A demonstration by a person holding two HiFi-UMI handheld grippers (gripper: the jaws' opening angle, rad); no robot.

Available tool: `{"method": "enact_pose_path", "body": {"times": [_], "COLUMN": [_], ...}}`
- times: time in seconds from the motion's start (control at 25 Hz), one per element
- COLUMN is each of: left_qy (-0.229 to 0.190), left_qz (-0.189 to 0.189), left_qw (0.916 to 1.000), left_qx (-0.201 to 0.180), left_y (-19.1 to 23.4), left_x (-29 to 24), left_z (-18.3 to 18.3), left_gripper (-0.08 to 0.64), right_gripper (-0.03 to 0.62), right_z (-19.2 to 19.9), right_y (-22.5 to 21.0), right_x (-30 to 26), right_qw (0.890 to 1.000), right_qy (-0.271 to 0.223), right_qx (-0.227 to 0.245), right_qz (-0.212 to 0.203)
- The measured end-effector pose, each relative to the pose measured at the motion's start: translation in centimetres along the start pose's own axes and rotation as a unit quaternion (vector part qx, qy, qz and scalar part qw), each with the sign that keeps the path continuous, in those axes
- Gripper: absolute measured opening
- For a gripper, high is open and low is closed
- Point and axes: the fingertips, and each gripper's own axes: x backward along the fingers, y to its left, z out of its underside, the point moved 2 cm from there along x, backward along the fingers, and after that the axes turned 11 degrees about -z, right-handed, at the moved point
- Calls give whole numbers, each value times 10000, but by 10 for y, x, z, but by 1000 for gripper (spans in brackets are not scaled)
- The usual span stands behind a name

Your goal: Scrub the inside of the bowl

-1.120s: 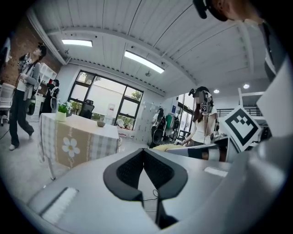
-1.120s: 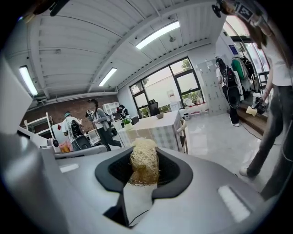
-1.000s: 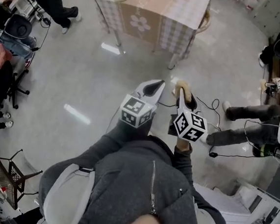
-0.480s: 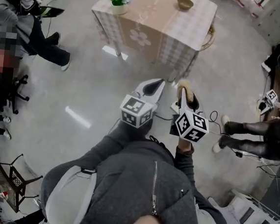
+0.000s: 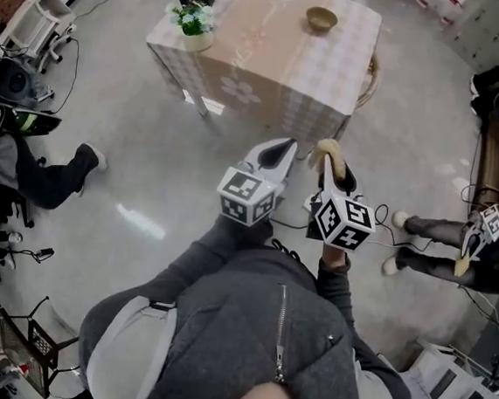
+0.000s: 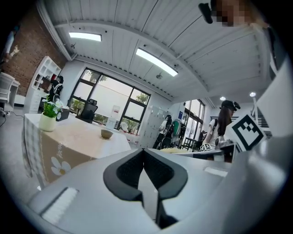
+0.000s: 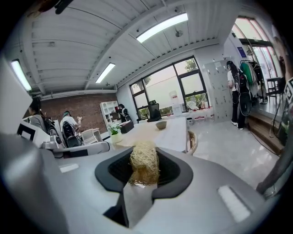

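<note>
1 small brown bowl stands upright on the table, near its far right corner, with bare checked cloth all round it. On the same table, 1 potted plant sits by the left edge, well apart from the bowl. A wicker chair is tucked against the table's right side.

I have both grippers over the floor on the table's near side, pointing toward it and nowhere near the bowl. My right gripper is clenched on a straw-coloured scrub pad, whose tuft pokes out past the jaw tips. My left gripper, just beside it, has its 2 jaws pressed together with nothing between them.
</note>
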Motion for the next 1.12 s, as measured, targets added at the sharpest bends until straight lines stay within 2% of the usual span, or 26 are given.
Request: {"method": "enact_pose_path", "body": {"times": [0.2,0.64,0.84,1.12], "left_qy": [-34,77,152,304], "left_qz": [99,186,246,156], "left_qw": [9999,9998,9996,9994], "left_qx": [-37,-11,-1,85], "left_y": [18,54,59,63], "left_x": [-34,-87,-101,-100], "left_z": [-18,-29,-27,-20], "left_gripper": [0,1,0,0], "right_gripper": [110,110,110,110], "right_z": [-21,-33,-32,-30], "right_y": [-9,-31,-41,-40], "right_x": [-39,-92,-105,-115], "right_qw": [10000,9999,9994,9992], "right_qy": [-50,-13,-15,147], "right_qx": [41,-124,-328,-381], "right_qz": [-27,74,61,-52]}}
